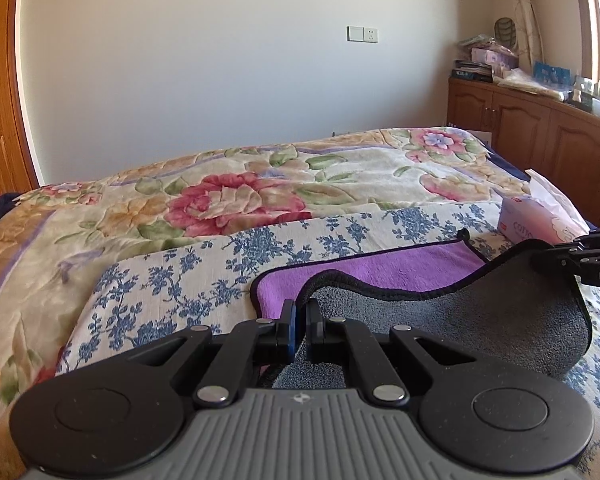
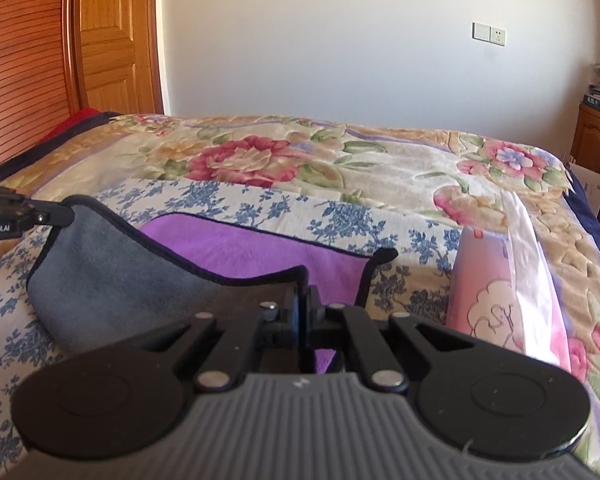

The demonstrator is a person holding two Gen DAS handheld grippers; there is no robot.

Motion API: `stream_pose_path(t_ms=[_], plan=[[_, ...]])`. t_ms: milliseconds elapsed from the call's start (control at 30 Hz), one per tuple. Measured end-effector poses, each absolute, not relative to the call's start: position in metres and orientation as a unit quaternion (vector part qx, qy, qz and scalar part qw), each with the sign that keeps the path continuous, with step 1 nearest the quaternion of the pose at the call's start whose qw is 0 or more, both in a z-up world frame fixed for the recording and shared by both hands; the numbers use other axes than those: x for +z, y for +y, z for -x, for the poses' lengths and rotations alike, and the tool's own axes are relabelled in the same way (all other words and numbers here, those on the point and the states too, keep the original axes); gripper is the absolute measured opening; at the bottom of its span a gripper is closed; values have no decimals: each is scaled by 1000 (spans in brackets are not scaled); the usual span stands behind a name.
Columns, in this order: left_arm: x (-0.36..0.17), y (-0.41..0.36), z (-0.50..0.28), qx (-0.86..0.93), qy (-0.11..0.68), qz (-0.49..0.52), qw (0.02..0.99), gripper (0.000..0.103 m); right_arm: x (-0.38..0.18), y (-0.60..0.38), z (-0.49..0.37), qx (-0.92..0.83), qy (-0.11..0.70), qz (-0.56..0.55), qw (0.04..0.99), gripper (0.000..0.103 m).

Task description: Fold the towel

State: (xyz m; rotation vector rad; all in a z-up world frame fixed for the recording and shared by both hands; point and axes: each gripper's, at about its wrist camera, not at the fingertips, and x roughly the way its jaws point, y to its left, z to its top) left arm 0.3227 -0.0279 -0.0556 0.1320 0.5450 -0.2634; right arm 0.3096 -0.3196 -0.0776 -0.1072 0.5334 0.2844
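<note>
A towel, purple on one side [image 1: 400, 268] and grey on the other [image 1: 500, 320], with black trim, lies on the blue-flowered cloth of the bed. Its near edge is lifted and folded over, grey side up. My left gripper [image 1: 301, 312] is shut on the towel's near left corner. My right gripper [image 2: 303, 300] is shut on the near right corner; it also shows at the right edge of the left wrist view [image 1: 540, 258]. In the right wrist view the towel [image 2: 112, 264] hangs between both grippers, and the left gripper [image 2: 66, 215] pinches its far left corner.
The blue-flowered cloth [image 1: 172, 280] lies over a floral blanket [image 1: 228, 200] on the bed. A pink tissue pack [image 2: 496, 292] lies just right of the towel. A wooden cabinet [image 1: 540, 128] with clutter stands at the right, a wooden door [image 2: 112, 40] at the left.
</note>
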Motion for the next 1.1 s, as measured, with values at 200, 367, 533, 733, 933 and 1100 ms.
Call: stream_pose_path(t_ms=[200,367,533,733,933,1100], plan=[[-55,-27,-338,-122,271,-63,953,6,-76,-318,-323,139,254,60,955,4],[-56,-26,-350,-126,273,-55,952,6,-77,-320,-332,134,255,61,956,4],[-55,-29,-360,-126,273,-59,952,6,-78,-324,-341,129,263,60,954,4],[-56,-31,-371,-123,273,-62,952,6,-77,-321,-350,128,263,75,953,4],[-56,-33,-385,-120,274,-63,952,6,-76,-318,-360,118,261,85,954,4],[-58,-34,-399,-116,278,-60,952,6,-77,-317,-371,108,265,91,954,4]])
